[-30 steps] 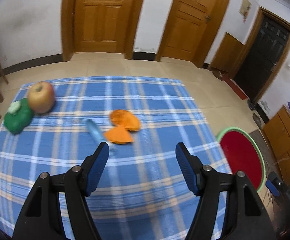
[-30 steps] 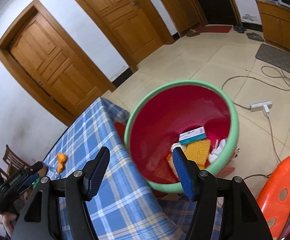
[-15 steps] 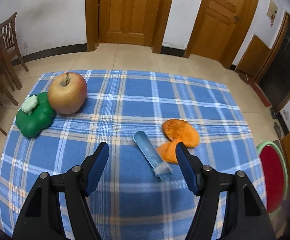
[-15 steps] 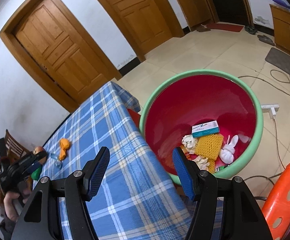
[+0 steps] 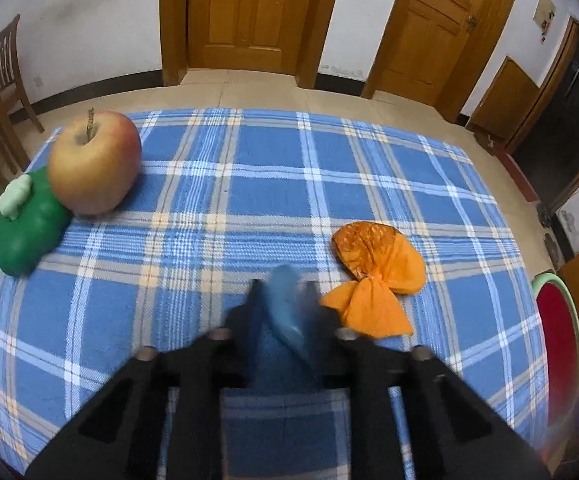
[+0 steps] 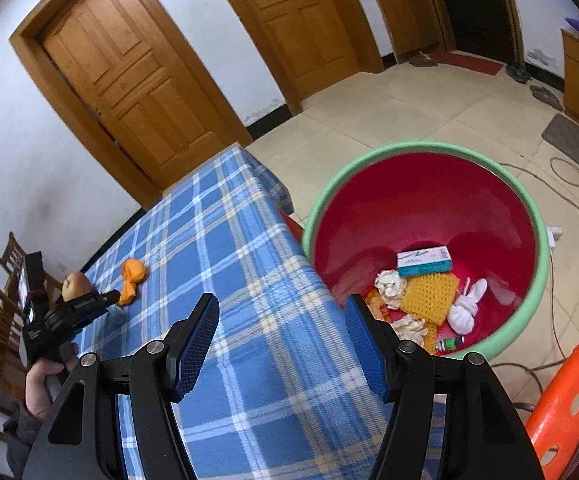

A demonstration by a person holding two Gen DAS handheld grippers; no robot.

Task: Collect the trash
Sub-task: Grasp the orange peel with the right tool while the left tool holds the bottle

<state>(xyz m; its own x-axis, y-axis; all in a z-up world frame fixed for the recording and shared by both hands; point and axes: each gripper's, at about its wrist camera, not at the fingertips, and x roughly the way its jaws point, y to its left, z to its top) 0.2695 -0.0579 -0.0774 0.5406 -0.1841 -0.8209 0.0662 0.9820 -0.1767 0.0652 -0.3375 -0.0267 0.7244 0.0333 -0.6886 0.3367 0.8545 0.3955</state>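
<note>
Grasp step: left gripper (image 5: pixel 283 300), jaws just closing, clamped on blue wrapper (image 5: pixel 285 308) on desk (image 5: pixel 209 184); right gripper (image 6: pixel 281 340) apart, empty; next, carry right to bin (image 6: pixel 421 148).

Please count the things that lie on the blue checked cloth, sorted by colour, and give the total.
Orange: 1, the orange wrapper
Blue: 1, the blue tube
Green: 1, the green toy
Red-yellow: 1, the apple
Total: 4
</note>
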